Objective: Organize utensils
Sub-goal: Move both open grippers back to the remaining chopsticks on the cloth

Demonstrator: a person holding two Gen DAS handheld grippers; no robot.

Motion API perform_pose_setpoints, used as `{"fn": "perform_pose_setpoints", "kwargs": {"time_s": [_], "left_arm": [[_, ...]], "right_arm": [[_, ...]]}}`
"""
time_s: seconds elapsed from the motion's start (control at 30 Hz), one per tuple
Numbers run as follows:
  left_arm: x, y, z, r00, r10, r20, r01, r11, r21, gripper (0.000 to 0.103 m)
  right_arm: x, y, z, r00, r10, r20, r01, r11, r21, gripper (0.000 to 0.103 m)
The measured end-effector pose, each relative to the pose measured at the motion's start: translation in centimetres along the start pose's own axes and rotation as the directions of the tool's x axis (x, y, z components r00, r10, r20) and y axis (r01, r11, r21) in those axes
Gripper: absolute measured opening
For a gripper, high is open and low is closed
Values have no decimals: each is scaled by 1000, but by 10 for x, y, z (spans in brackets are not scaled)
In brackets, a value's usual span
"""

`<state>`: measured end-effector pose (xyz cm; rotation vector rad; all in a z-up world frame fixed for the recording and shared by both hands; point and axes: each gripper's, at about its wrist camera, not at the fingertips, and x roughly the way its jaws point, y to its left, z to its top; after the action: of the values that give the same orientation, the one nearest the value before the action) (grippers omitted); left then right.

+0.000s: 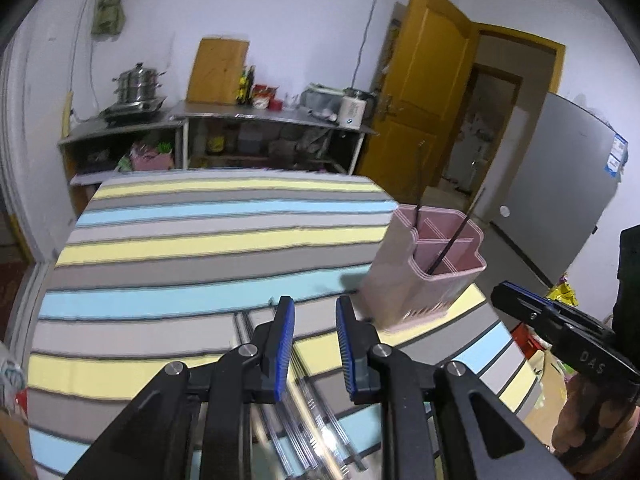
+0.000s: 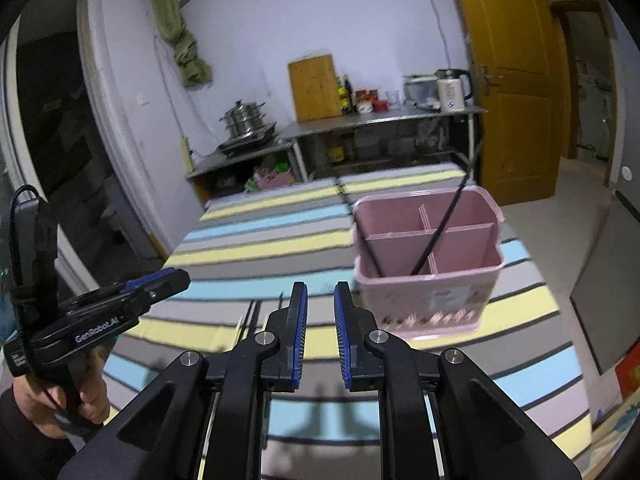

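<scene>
Left gripper (image 1: 315,312) and right gripper (image 2: 321,296) were held parted, empty, over the striped blue-yellow-grey cloth-covered table (image 1: 192,240). Blurred metal chopsticks (image 1: 308,412) lay beneath; two black chopsticks (image 2: 444,224) stood in the pink plastic divided caddy (image 2: 428,292). Steel counters (image 1: 276,118) were noted behind.

Both wrist views face the pink holder (image 1: 426,264) closely.

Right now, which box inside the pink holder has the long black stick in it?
In the pink holder, the black stick stands in the front right compartment, leaning back over the divider. The rear compartments look empty.
</scene>
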<state>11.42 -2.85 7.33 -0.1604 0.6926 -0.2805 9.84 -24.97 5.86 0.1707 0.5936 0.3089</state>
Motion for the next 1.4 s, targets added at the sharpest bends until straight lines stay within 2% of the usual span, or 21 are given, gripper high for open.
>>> {"fn": "perform_pose_setpoints", "kwargs": {"time_s": [0.33,0.73,0.9,1.2,1.4], "left_arm": [[21,49,-44,993,43,-106,-53,995,-86,21],[85,70,-78,967,74,-245,-108,986,-128,21],[96,70,-78,967,86,-242,-117,986,-116,21],[109,61,-71,965,149,-216,-157,987,-22,23],[107,67,-71,965,145,-221,-148,989,3,14]], "right_arm": [[37,17,-34,993,30,-115,-34,999,-37,14],[94,22,-63,968,58,-244,-65,998,-20,14],[116,29,-67,958,72,-278,-83,996,-28,14],[138,37,-71,946,81,-315,-97,995,-35,14],[150,41,-73,939,79,-335,-98,994,-39,14]]}}
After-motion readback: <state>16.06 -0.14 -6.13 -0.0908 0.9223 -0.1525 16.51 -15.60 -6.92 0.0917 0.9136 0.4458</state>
